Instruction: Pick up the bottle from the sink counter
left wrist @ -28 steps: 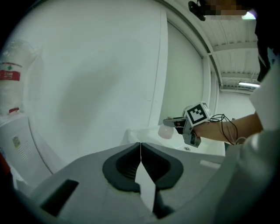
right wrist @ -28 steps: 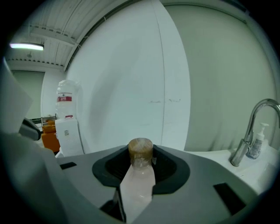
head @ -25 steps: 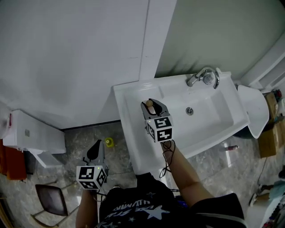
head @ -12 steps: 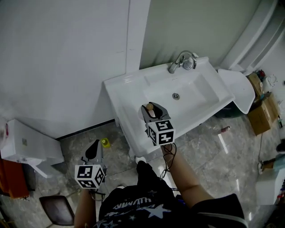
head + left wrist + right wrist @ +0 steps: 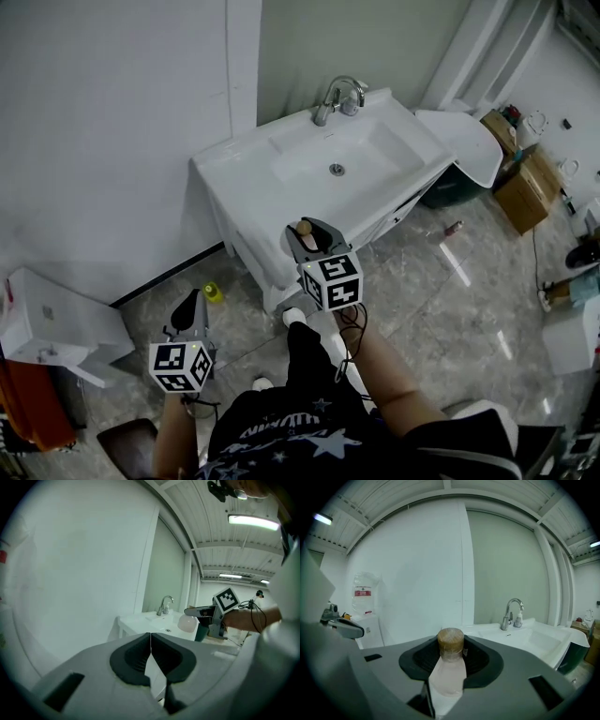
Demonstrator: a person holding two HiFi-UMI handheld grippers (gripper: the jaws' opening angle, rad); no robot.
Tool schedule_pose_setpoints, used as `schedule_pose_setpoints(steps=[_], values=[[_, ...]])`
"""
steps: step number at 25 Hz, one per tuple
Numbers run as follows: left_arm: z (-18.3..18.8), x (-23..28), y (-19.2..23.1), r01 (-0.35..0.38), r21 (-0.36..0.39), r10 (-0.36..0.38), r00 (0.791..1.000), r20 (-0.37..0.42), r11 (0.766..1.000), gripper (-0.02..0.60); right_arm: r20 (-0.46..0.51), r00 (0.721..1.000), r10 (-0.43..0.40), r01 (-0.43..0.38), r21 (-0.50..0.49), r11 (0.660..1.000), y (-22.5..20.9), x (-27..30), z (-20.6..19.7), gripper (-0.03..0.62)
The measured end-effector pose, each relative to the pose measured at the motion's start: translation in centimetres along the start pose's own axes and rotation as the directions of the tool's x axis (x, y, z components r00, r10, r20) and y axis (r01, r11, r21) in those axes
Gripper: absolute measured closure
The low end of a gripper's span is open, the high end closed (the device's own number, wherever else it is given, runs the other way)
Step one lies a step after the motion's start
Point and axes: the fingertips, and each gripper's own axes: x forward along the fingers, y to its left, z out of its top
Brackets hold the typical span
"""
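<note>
My right gripper (image 5: 312,240) is shut on the bottle (image 5: 304,229), which has a pale pink body and a brown cap. It holds the bottle in the air just in front of the white sink counter (image 5: 246,184). In the right gripper view the bottle (image 5: 449,668) stands upright between the dark pads (image 5: 483,663), cap upward. The left gripper view shows the bottle (image 5: 187,622) held out beside the sink (image 5: 140,619). My left gripper (image 5: 190,315) hangs low over the floor at the left, its jaws (image 5: 150,641) shut with nothing between them.
A chrome faucet (image 5: 337,94) with a small dispenser (image 5: 518,619) beside it stands at the back of the basin. A white curved panel (image 5: 472,142), a dark bin (image 5: 448,192) and cardboard boxes (image 5: 523,178) lie to the right. A white unit (image 5: 47,328) is at left, a yellow object (image 5: 213,292) on the floor.
The sink has slid up and away in the head view as the person drew back. The right gripper has carried the bottle off the counter to in front of its edge. The left gripper stays low.
</note>
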Motion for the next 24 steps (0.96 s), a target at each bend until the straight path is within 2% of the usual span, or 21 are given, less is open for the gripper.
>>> schedule_pose_setpoints(steps=[13,24], values=[[-1.8,-5.6,-2.4,0.099,0.033,-0.099,0.995,-0.011,0.995,0.561,-0.007,0.996,-0.086,0.087,0.041,0.995,3.4,-8.4,-2.3,0.454],[-2.5,-5.1,-3.3,0.145,0.035,-0.144,0.989,-0.017,0.989,0.561,-0.037,0.993,-0.115,0.116,0.053,0.992,3.7,-10.5,-4.3,0.454]])
